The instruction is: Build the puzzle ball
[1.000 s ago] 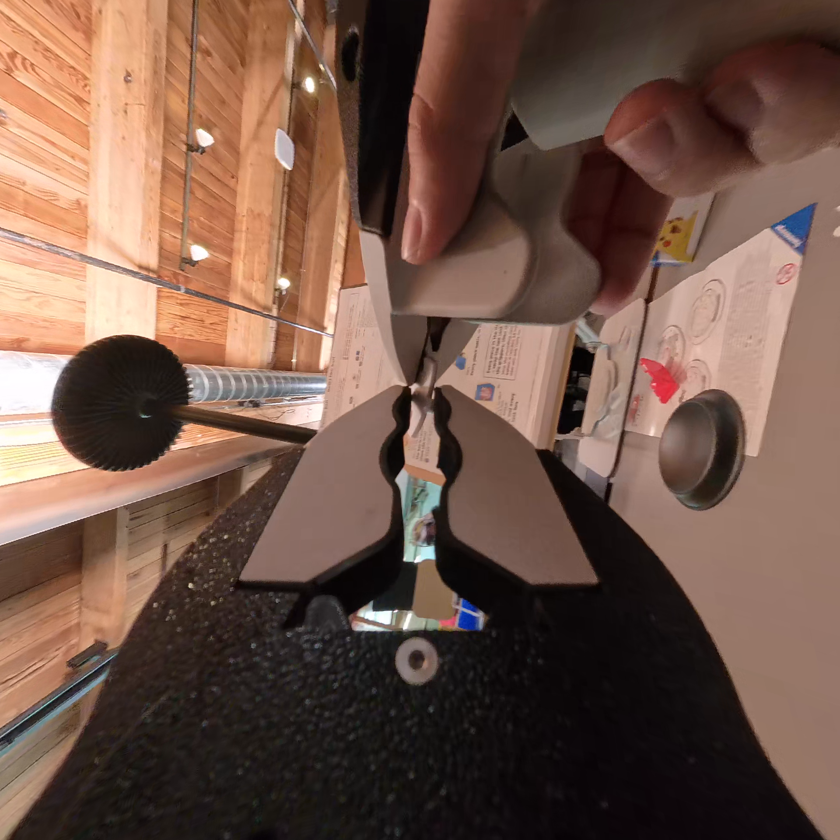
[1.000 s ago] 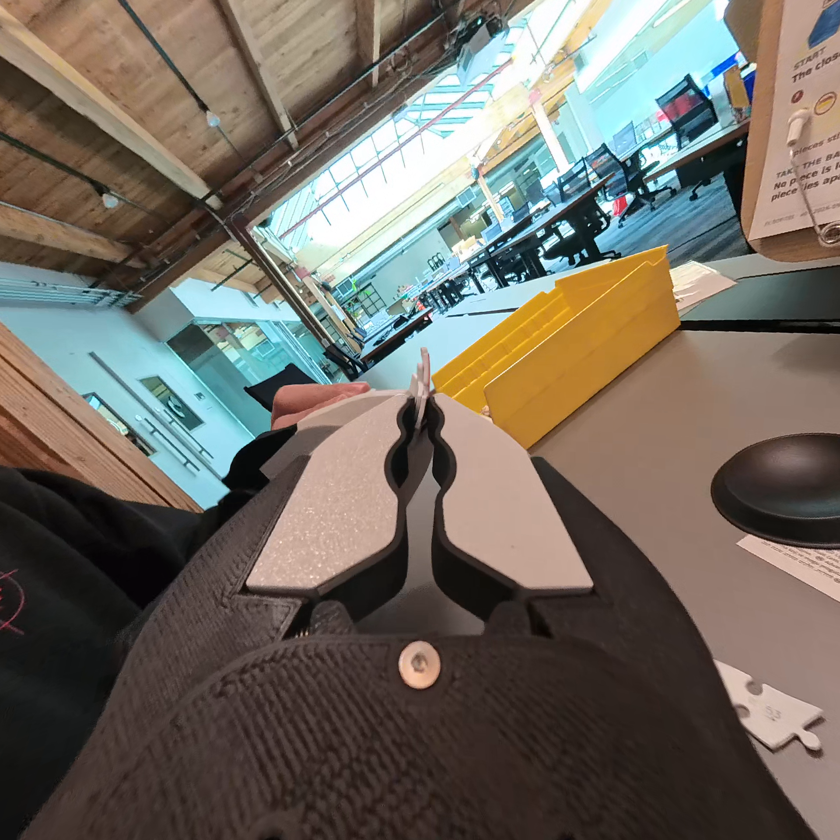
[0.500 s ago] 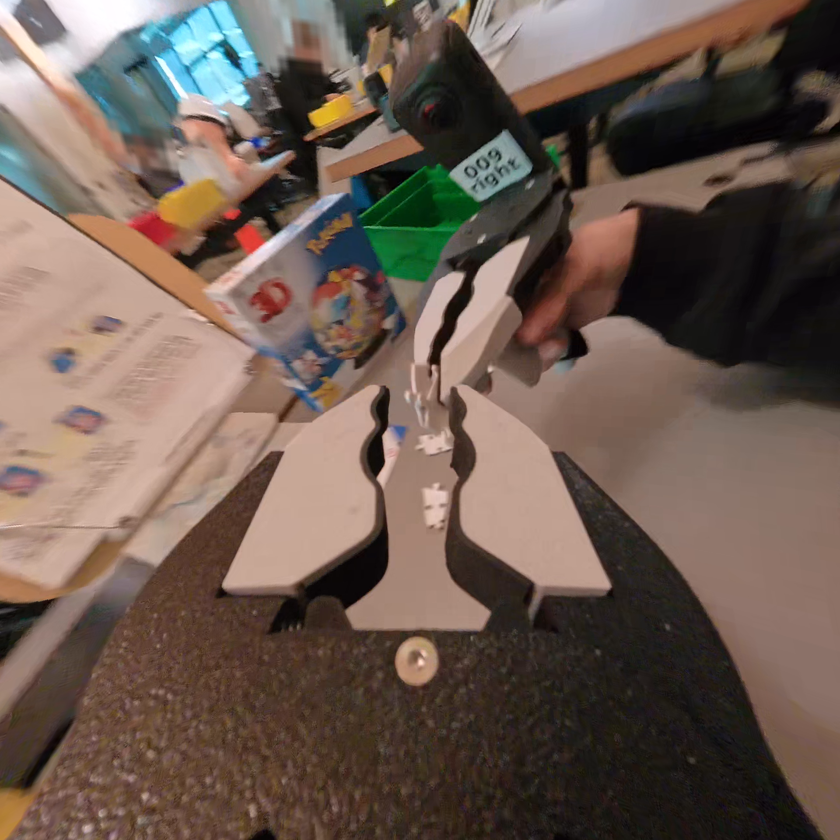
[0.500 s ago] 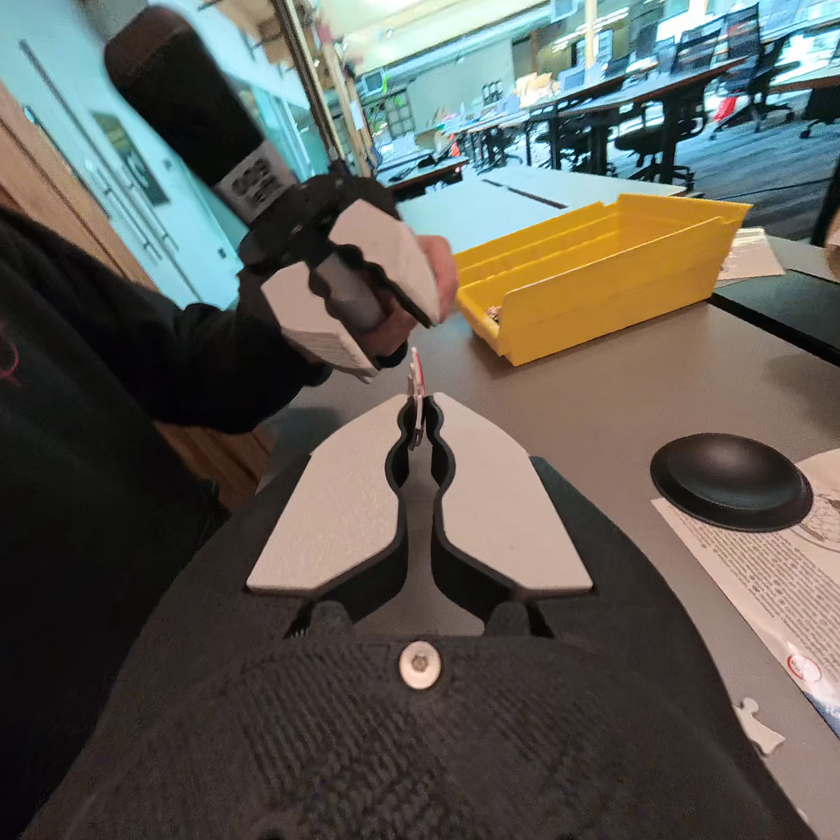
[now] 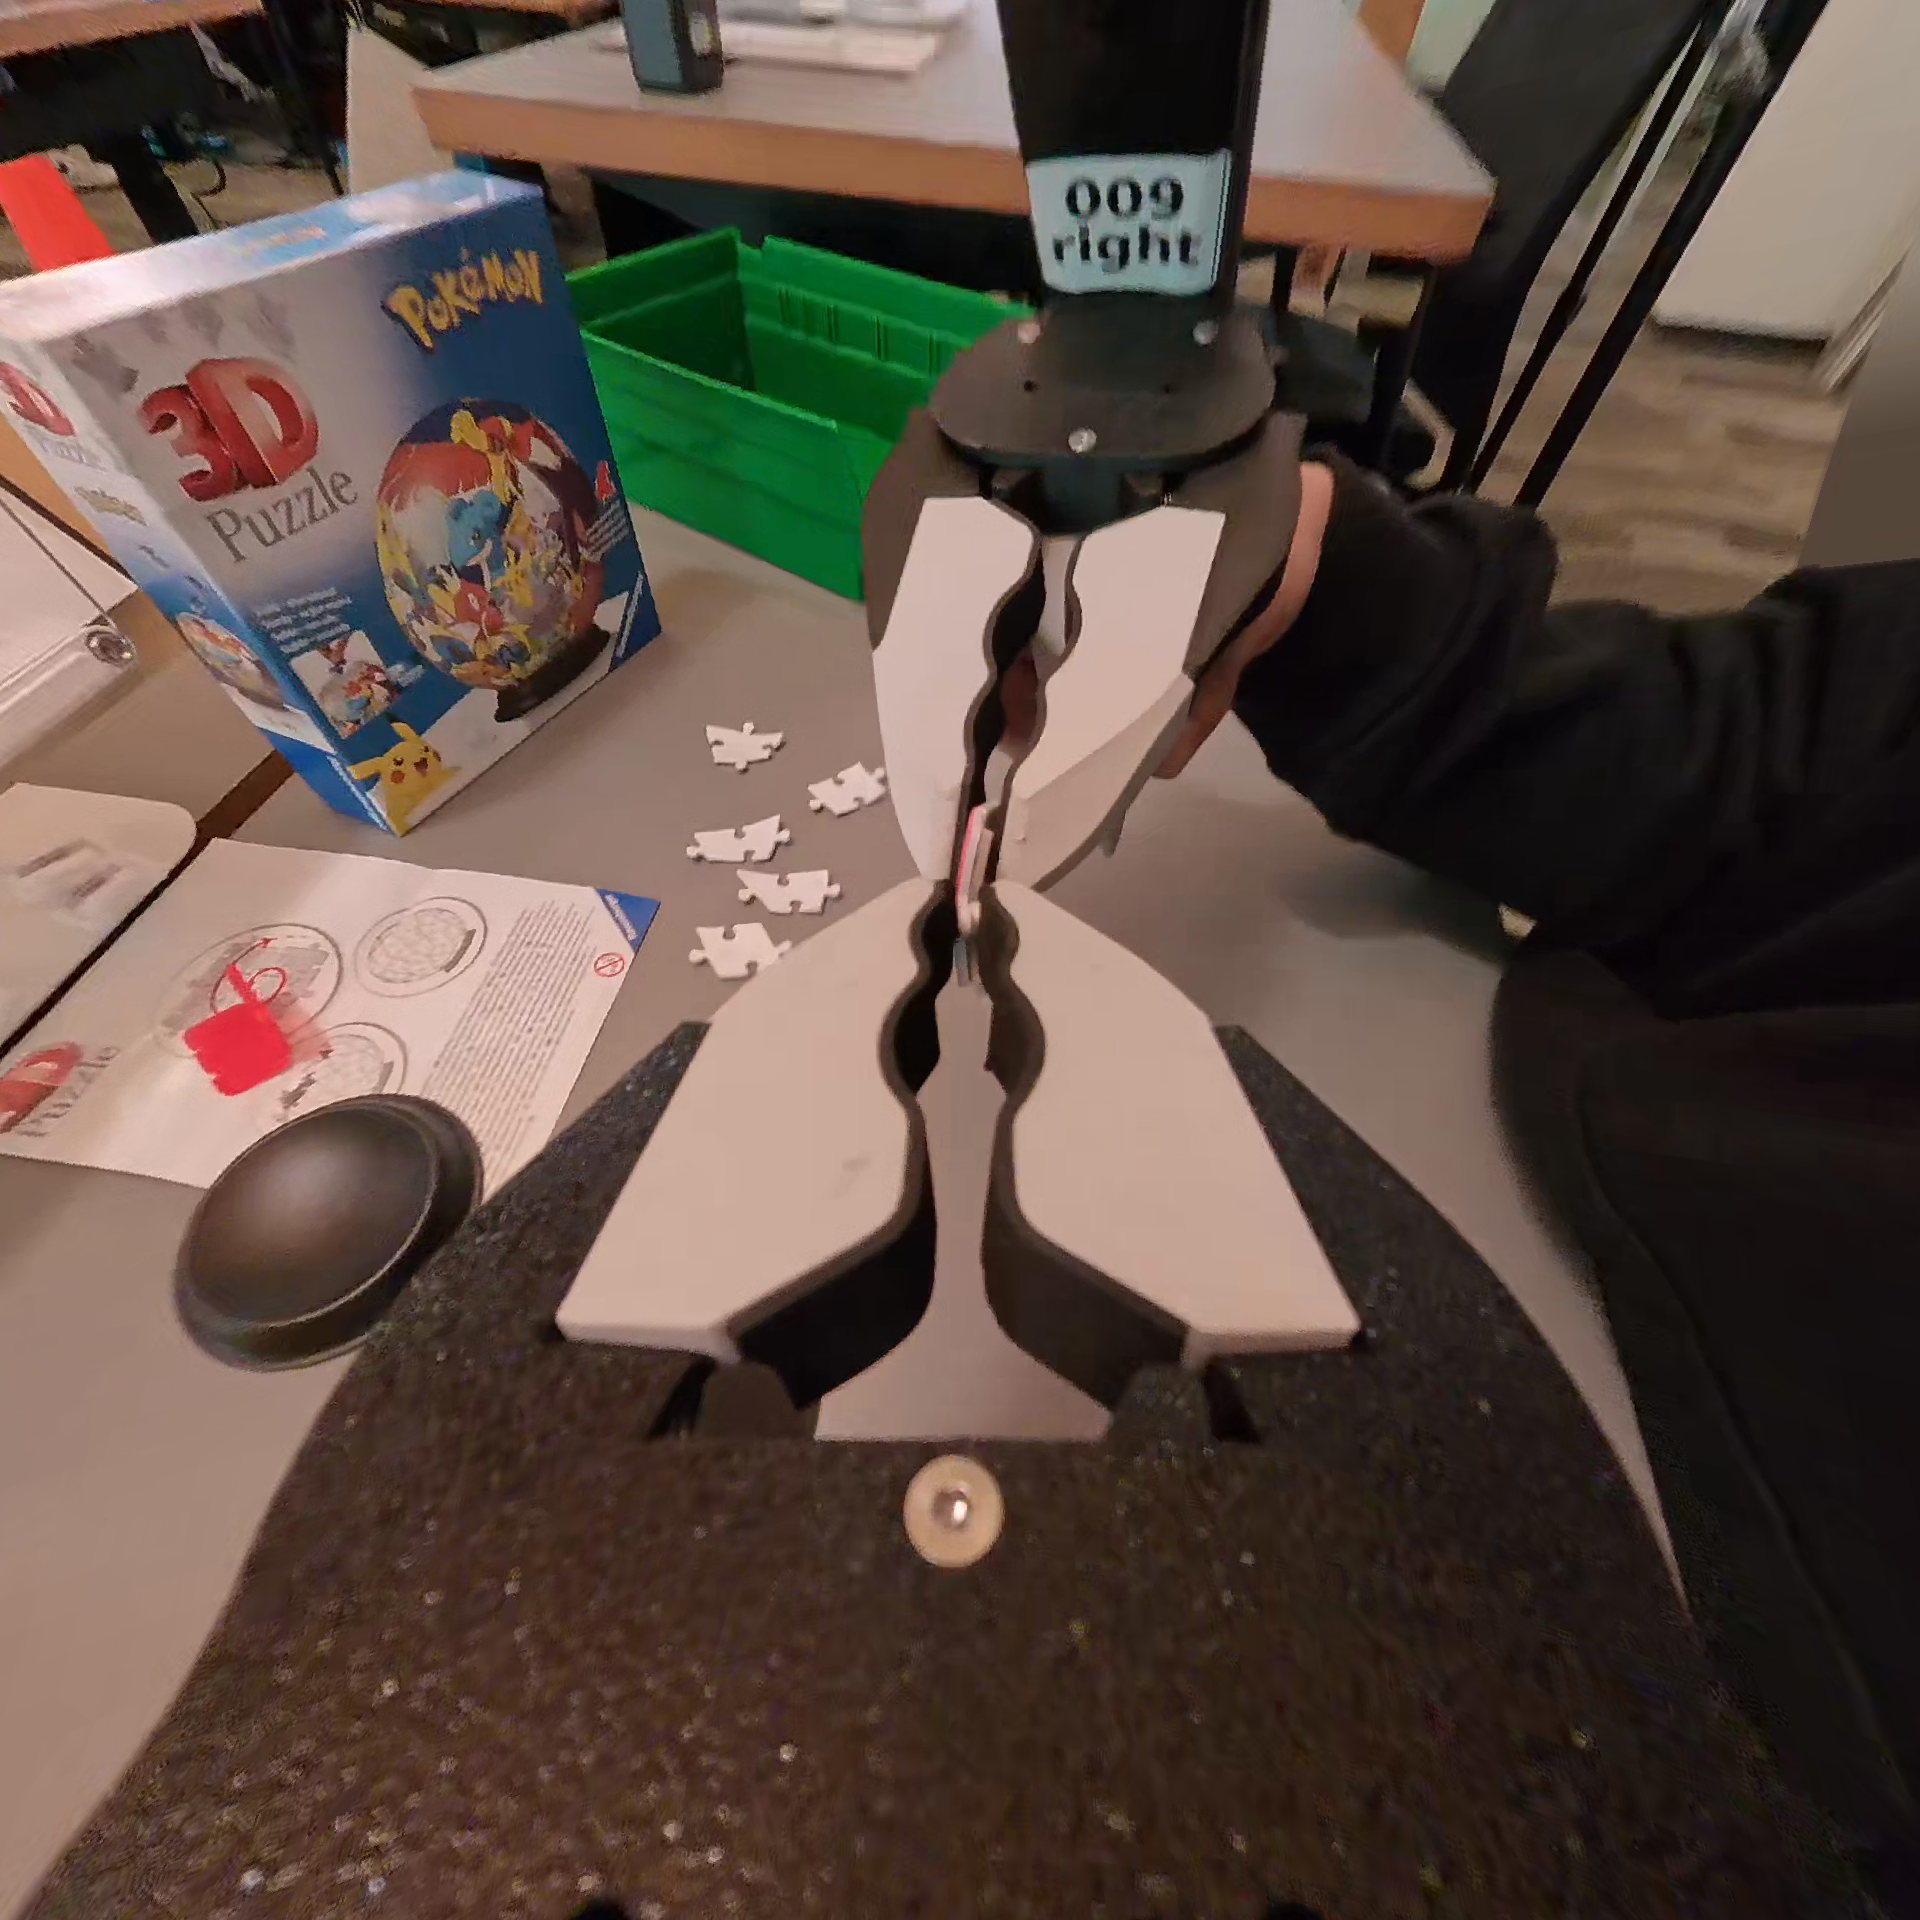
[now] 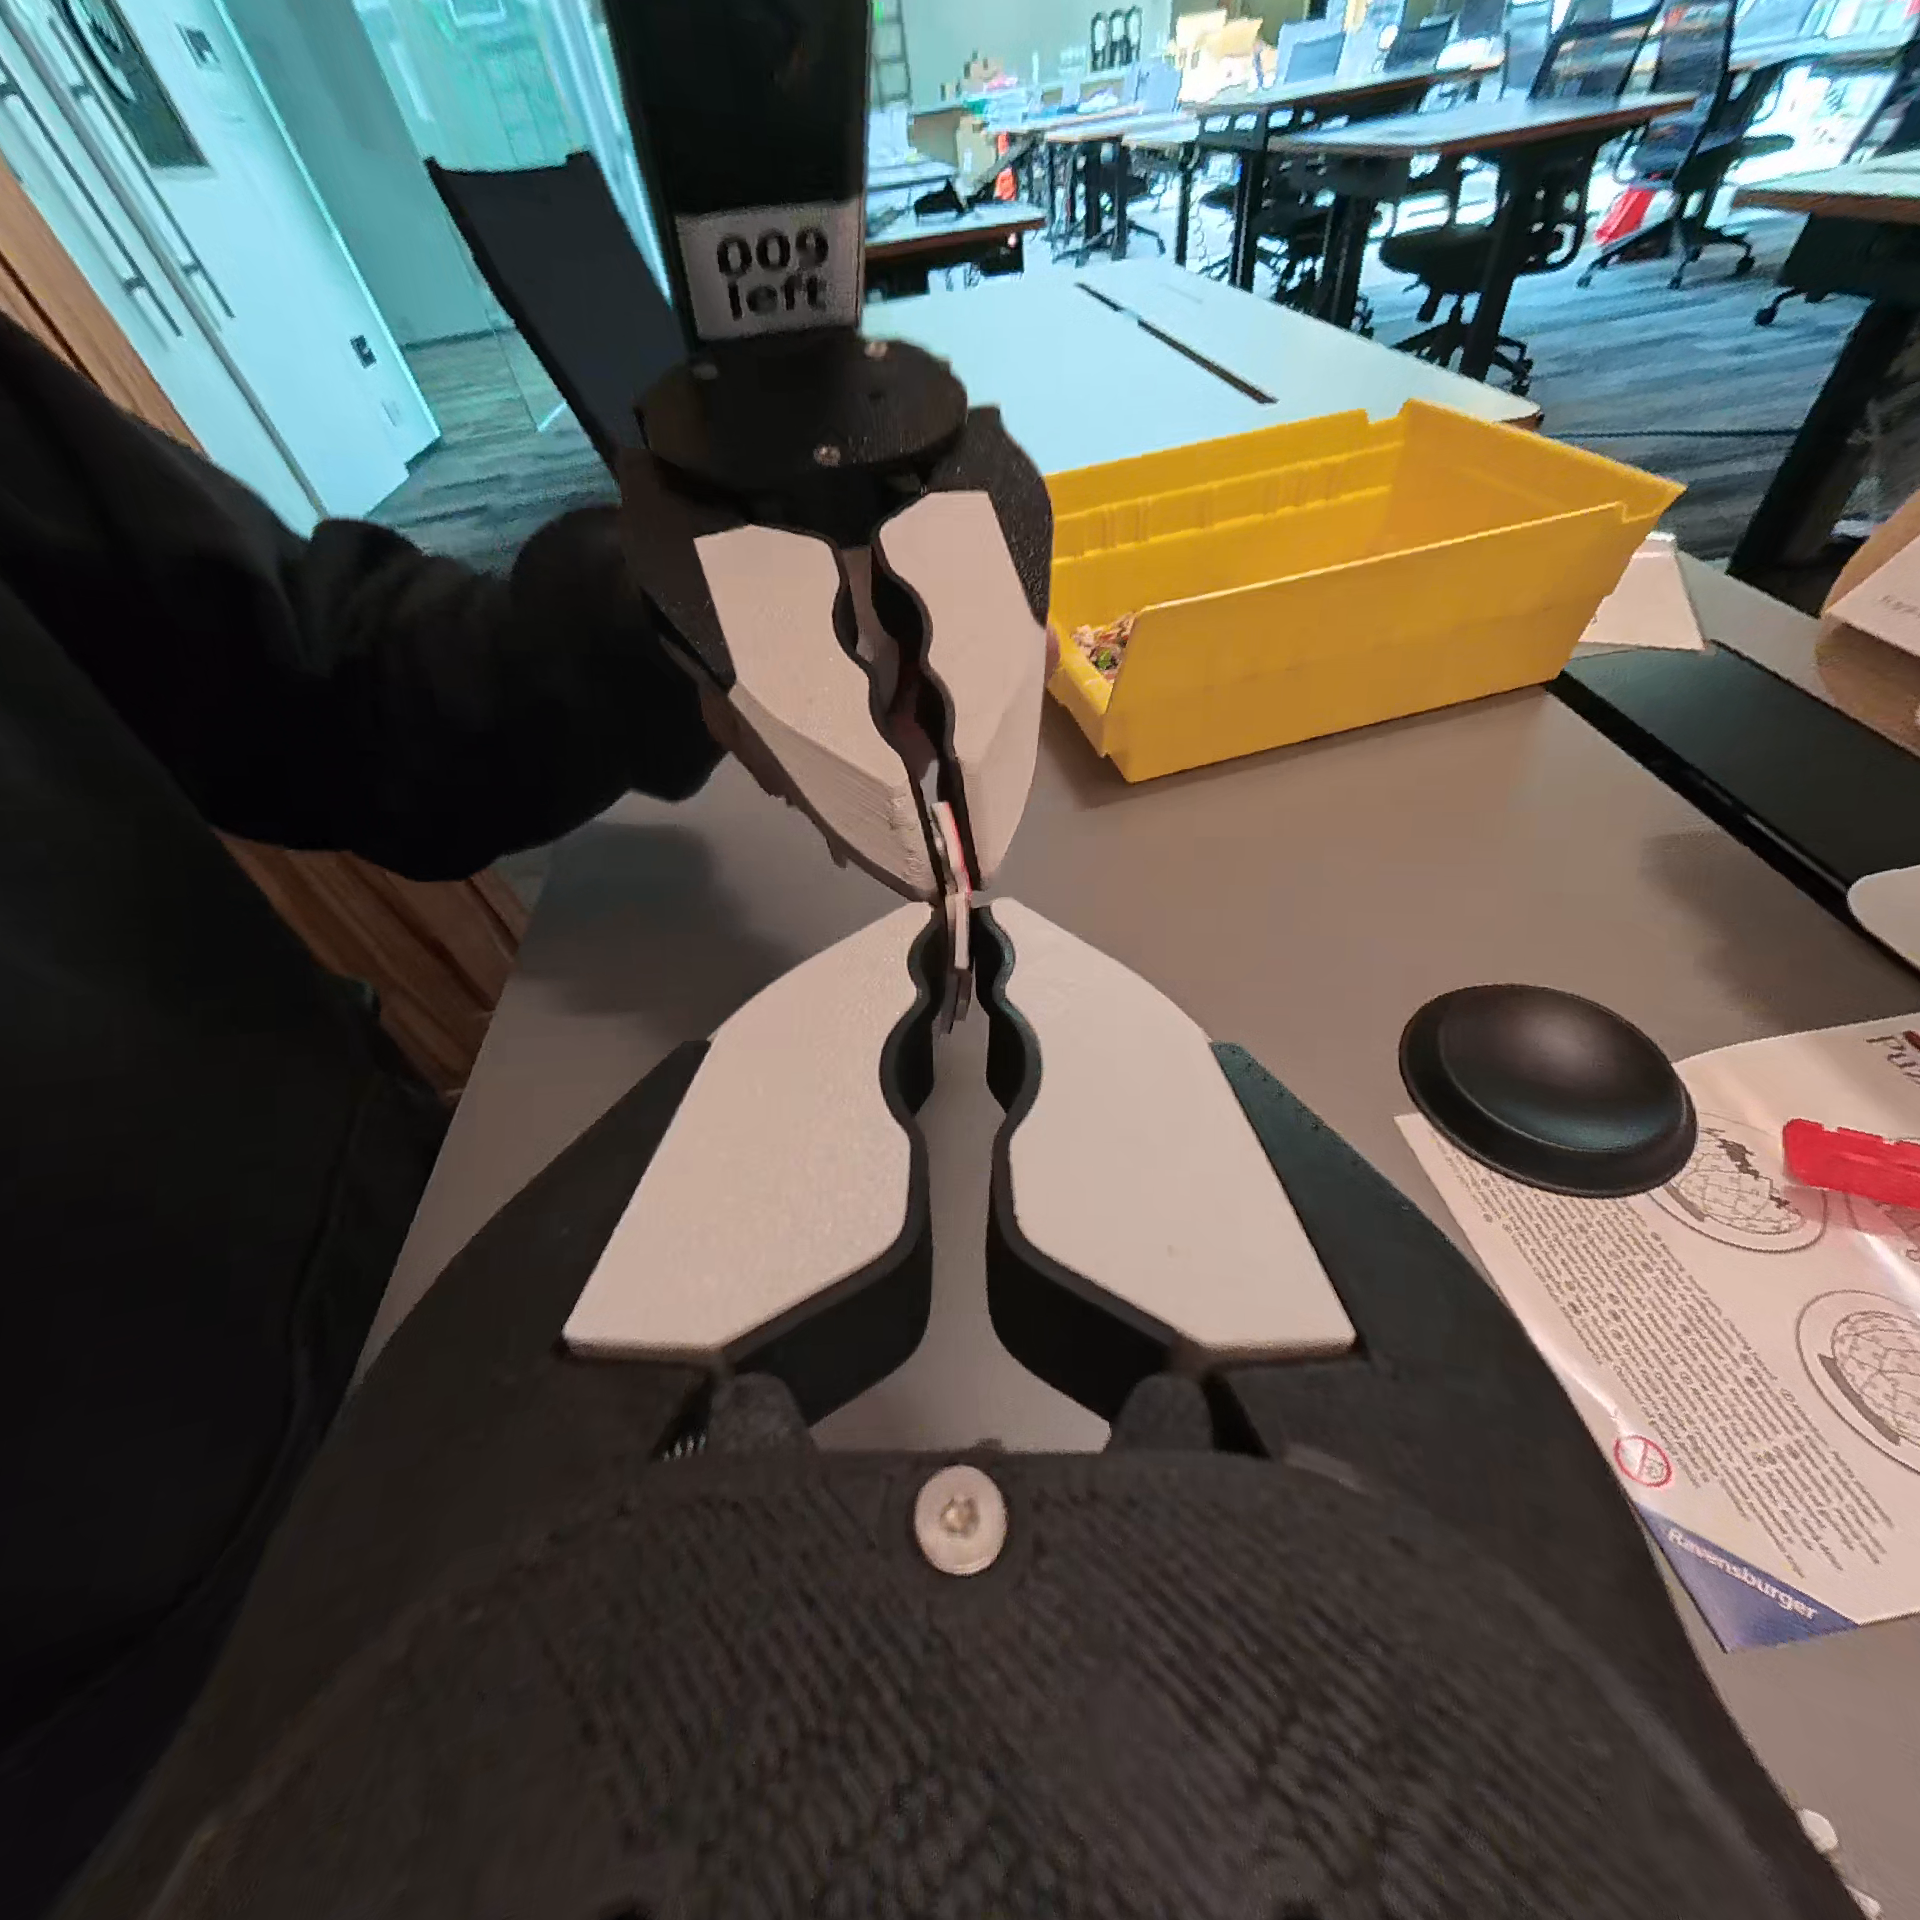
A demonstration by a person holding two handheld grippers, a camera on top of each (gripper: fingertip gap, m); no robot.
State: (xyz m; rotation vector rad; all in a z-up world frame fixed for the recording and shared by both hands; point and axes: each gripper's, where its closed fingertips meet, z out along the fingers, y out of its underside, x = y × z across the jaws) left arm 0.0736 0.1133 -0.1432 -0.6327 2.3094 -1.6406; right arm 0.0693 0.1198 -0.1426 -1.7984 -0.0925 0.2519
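Note:
My left gripper (image 5: 961,920) is shut on a small puzzle piece (image 5: 966,961) seen edge-on at its tips. My right gripper (image 6: 961,925) is shut on another piece (image 6: 958,961), also edge-on. The two grippers face each other tip to tip above the grey table (image 5: 1299,935), and the two pieces touch at their edges. In the left wrist view the right gripper (image 5: 977,862) comes in from above with its pink-edged piece (image 5: 975,847). In the right wrist view the left gripper (image 6: 951,868) does the same. Several loose white pieces (image 5: 787,888) lie on the table behind the tips.
A black dome stand (image 5: 312,1216) (image 6: 1548,1081) sits on an instruction sheet (image 5: 416,987) (image 6: 1662,1299) with a red item (image 5: 234,1049). The puzzle box (image 5: 343,468) and a green bin (image 5: 748,384) stand behind. A yellow bin (image 6: 1330,592) holds pieces. Dark sleeves (image 5: 1558,727) flank the grippers. The tips of both grippers are at nearly the same place.
Both grippers swung down from pointing at the ceiling to level over the table. They drew apart, then came back tip to tip, and the two held pieces now touch.

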